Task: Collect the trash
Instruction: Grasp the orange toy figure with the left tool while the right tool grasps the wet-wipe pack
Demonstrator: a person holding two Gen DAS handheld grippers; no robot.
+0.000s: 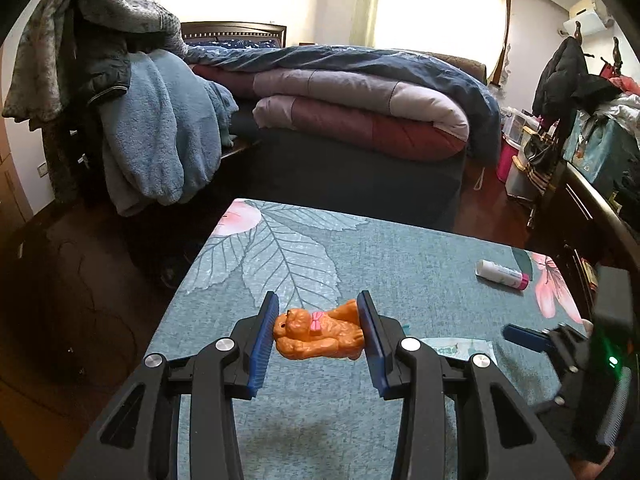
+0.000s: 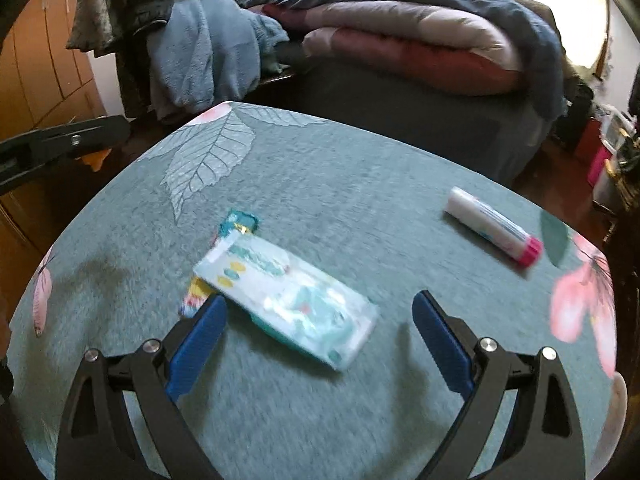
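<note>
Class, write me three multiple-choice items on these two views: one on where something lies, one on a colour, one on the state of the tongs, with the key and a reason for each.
1. Where does the white tube with the pink cap lie?
A. On the table cloth, away from both tongs
B. On the bed
C. Between the right tongs

2. What colour is the toy dog?
A. Green
B. Orange
C. White

3. What state are the right tongs in?
A. Shut on the tube
B. Shut on the toy dog
C. Open, holding nothing

Key:
1 A, it rests on the teal table cloth off to the right side.
2 B, its body is orange with a pink bow, held in the left tongs.
3 C, the fingers stand wide apart above the wipes packet.
</note>
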